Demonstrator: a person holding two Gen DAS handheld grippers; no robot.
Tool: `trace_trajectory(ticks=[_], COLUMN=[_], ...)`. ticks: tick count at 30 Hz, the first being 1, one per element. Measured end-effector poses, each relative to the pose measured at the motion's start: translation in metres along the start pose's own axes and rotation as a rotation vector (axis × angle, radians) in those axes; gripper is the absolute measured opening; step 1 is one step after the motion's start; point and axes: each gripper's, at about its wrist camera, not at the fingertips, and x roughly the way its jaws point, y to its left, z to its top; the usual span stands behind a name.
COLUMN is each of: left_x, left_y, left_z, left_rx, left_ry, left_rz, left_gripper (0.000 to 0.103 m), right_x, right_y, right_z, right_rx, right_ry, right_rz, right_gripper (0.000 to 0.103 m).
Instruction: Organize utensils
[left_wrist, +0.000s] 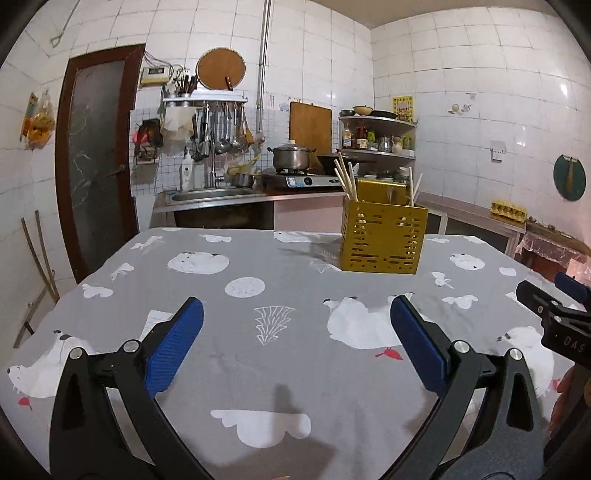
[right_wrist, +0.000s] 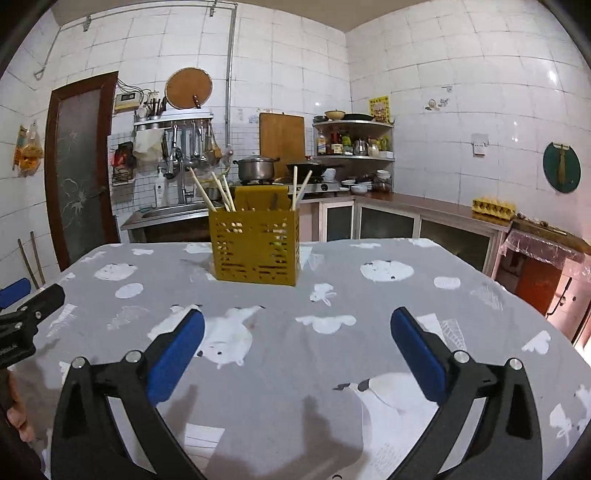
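A yellow perforated utensil holder (left_wrist: 384, 240) (right_wrist: 254, 251) stands upright on the far half of the table, with several pale chopsticks (left_wrist: 345, 179) (right_wrist: 218, 194) leaning in it. My left gripper (left_wrist: 295, 321) hangs open low over the near part of the table, nothing between its blue pads (left_wrist: 173, 347). My right gripper (right_wrist: 297, 332) is open as wide, its blue pads (right_wrist: 417, 350) empty too. Each gripper shows at the edge of the other's view: the right gripper (left_wrist: 554, 314) and the left gripper (right_wrist: 26, 314). The holder is well ahead of both.
The table wears a grey cloth with white animal prints (left_wrist: 258, 354) (right_wrist: 388, 295). Behind it run a sink (left_wrist: 210, 194), a stove with a steel pot (left_wrist: 291, 157), a corner shelf of jars (right_wrist: 354, 142) and a counter with an egg carton (right_wrist: 493, 208). A dark door (left_wrist: 96, 155) stands left.
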Motion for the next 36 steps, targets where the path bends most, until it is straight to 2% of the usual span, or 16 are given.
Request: trace_trajectory(ticks=[5,12,18,36], left_x=[-0.001,-0.007,-0.01,-0.011], left_y=[-0.006,-0.01,-0.014,-0.006], left_z=[-0.008,-0.009,-0.009,-0.009], left_rx=[0.035,0.049,0.062,0.032], left_ry=[-0.024,-0.054,-0.067,-0.066], left_rz=[0.013,0.011,0.012,0.003], left_gripper=[0.098,0.098,0.098,0.098], right_x=[0.003,-0.007,-0.007,-0.008], right_y=[0.004,0.001,-0.001,-0.002], right_z=[-0.005,-0.009,-0.008,-0.01], right_rx=[-0.019,0.0,0.011,0.016], right_ry=[0.008,-0.038,-0.044,-0.06], right_rz=[-0.014,-0.036,-0.032,-0.031], right_gripper=[0.099,0.099,0.099,0.099])
